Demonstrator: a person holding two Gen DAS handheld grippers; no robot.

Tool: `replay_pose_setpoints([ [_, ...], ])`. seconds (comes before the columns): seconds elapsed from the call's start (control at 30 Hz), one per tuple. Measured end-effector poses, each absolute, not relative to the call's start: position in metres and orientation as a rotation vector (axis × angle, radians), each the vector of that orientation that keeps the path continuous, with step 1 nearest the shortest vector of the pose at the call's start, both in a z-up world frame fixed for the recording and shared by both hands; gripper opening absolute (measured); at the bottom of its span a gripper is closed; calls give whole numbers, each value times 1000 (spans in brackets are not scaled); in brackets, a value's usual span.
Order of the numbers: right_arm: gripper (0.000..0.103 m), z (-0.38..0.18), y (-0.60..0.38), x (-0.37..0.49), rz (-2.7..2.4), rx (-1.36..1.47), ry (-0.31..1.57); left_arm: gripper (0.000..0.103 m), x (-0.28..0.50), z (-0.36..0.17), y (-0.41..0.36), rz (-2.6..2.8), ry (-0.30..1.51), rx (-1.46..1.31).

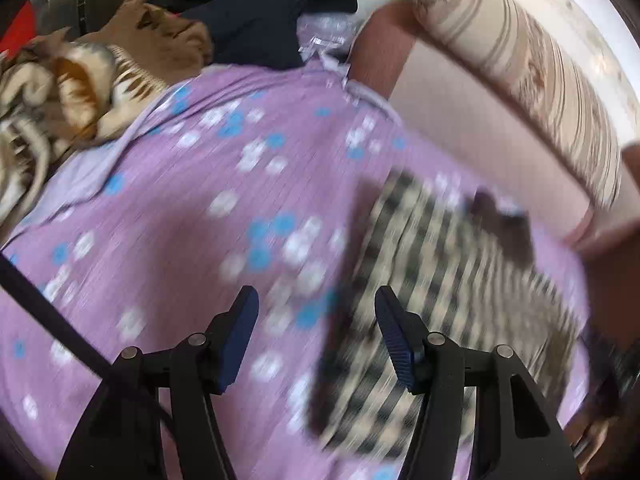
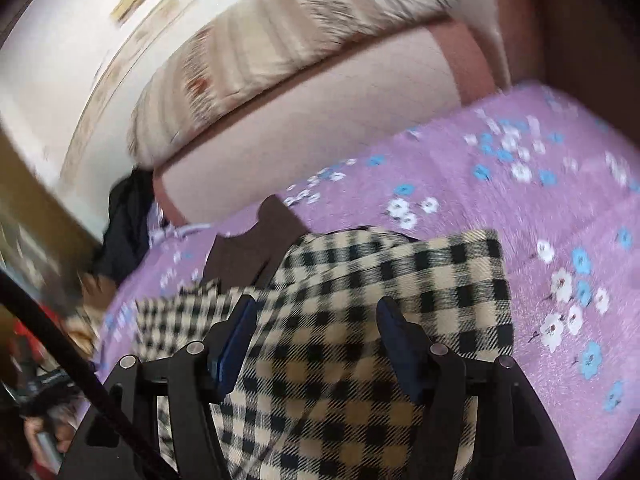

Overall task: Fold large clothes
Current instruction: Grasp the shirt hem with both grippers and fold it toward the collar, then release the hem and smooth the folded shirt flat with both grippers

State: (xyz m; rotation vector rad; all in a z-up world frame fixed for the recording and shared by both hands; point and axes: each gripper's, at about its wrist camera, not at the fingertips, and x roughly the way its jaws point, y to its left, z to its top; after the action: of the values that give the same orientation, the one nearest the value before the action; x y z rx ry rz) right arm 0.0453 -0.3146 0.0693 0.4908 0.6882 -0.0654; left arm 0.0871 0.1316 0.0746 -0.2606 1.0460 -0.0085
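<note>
The bed (image 2: 500,168) with its purple flowered sheet carries the checked garment (image 2: 360,320), which lies crumpled near the headboard (image 2: 320,120). The fold seems only begun; next a grip on one edge is needed. Left tongs (image 1: 316,320) and right tongs (image 2: 316,320) both stand released, holding nothing. Other clothes (image 1: 260,20) are piled beyond the garment.

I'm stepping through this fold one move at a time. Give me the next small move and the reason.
Probably lower the right gripper and close it on the checked garment. Its jaws stand open with the cloth bunched directly under them, nothing gripped. The left gripper is also open, over the purple floral bedspread at the garment's edge, so no hand has hold of it yet.
</note>
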Motion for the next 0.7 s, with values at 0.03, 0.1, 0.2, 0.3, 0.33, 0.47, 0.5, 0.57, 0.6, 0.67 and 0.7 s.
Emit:
replay_pose_setpoints([
  [0.03,67,72,-302,40,-79,432,671,59,75,72,137,-3,1050,-252],
  [0.1,67,73,-286,32,-101,353,663,59,46,63,146,23,1070,-242],
  [0.2,60,67,-262,24,-126,259,729,59,8,51,159,53,1090,-266],
  [0.3,48,61,-241,9,-82,269,773,59,-23,47,158,63,1096,-227],
  [0.33,47,60,-234,4,-67,266,776,59,-30,47,155,71,1091,-215],
  [0.47,46,54,-197,-13,-14,157,789,59,-63,62,153,80,1057,-192],
  [0.5,46,51,-186,-17,-12,109,796,59,-68,67,151,82,1045,-192],
  [0.57,46,45,-176,-21,-12,54,807,59,-80,80,148,92,1014,-180],
  [0.6,46,42,-172,-23,-19,28,814,59,-85,88,146,103,993,-167],
  [0.67,46,36,-172,-24,-40,-6,842,59,-92,100,142,124,957,-144],
  [0.7,46,29,-176,-24,-62,-17,875,59,-95,107,141,129,941,-134],
])
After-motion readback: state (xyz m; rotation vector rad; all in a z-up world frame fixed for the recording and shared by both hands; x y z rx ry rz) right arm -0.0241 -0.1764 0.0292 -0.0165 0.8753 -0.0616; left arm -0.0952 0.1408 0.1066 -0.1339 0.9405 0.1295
